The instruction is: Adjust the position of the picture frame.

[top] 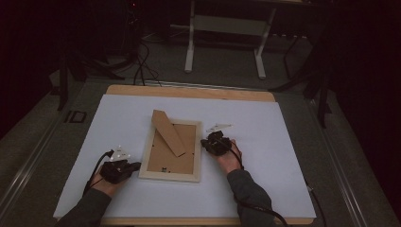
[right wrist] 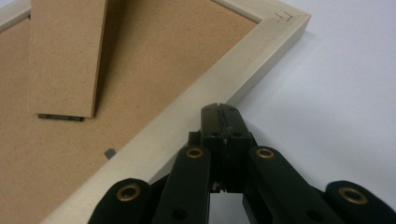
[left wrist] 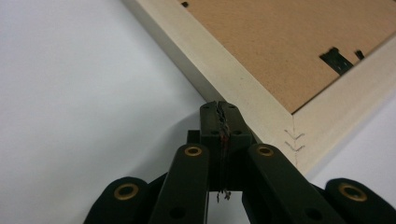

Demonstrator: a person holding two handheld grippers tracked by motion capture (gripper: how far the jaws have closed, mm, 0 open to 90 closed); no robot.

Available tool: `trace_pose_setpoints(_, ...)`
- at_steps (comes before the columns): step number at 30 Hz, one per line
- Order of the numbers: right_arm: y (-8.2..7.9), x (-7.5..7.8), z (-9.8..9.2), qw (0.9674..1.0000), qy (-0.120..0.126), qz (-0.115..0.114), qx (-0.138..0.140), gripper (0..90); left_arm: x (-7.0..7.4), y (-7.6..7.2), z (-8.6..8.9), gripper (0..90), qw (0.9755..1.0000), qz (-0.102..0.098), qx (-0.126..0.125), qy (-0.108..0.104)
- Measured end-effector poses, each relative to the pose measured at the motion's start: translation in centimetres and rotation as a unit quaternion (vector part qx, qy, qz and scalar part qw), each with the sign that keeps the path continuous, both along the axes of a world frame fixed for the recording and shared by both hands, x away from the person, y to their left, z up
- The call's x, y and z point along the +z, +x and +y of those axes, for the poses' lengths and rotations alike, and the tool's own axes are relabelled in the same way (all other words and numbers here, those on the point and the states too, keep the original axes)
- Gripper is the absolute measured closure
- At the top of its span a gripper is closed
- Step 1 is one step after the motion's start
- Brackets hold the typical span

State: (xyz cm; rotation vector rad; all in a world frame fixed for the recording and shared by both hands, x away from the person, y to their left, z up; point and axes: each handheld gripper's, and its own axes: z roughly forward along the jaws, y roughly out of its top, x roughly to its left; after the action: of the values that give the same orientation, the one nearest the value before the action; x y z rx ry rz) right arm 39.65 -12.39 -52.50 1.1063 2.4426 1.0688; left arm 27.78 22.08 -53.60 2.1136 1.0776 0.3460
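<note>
A pale wooden picture frame (top: 171,176) lies face down mid-table, its brown backing board (top: 165,153) up and the easel stand (top: 168,132) folded out across it. My left gripper (top: 137,166) is shut with nothing in it, its tips against the frame's near left corner (left wrist: 280,126). My right gripper (top: 204,141) is also shut and empty, its tips at the frame's right edge (right wrist: 205,100). In the left gripper view the shut jaws meet at the tips (left wrist: 220,108); in the right gripper view the tips (right wrist: 219,109) rest by the rail.
A white sheet (top: 265,137) covers the wooden table (top: 189,91). Beyond the far edge stand a white desk frame (top: 224,28) and dark cables (top: 142,66) on the floor. A black clip (left wrist: 337,58) sits in the backing board.
</note>
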Motion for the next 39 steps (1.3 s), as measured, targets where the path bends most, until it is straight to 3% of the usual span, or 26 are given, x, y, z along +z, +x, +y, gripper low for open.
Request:
trace_pose_setpoints(13,0.6,0.3,-0.6,0.9999,-0.007,0.007,-0.008,89.6,0.1,-2.0,-3.6,90.0,0.9979,0.006,-0.064,0.004)
trace_pose_setpoints(24,1.2,0.2,-1.4,0.9994,-0.022,0.012,-0.023,89.7,0.2,-2.9,-7.3,90.0,0.9925,0.010,-0.122,0.004)
trace_pose_setpoints(29,1.7,0.2,-1.7,0.9991,-0.034,0.010,-0.026,89.8,0.2,-3.3,-9.7,90.0,0.9877,0.011,-0.156,0.005)
trace_pose_setpoints(30,1.7,0.2,-1.7,0.9991,-0.034,0.010,-0.026,89.8,0.2,-3.3,-9.7,90.0,0.9877,0.011,-0.156,0.005)
trace_pose_setpoints(31,1.8,0.2,-1.9,0.9990,-0.036,0.009,-0.026,89.8,0.2,-3.5,-10.4,90.0,0.9860,0.010,-0.166,0.004)
trace_pose_setpoints(39,1.7,0.4,-2.5,0.9991,-0.032,0.004,-0.029,89.7,0.1,-3.6,-11.4,90.0,0.9837,0.010,-0.179,-0.002)
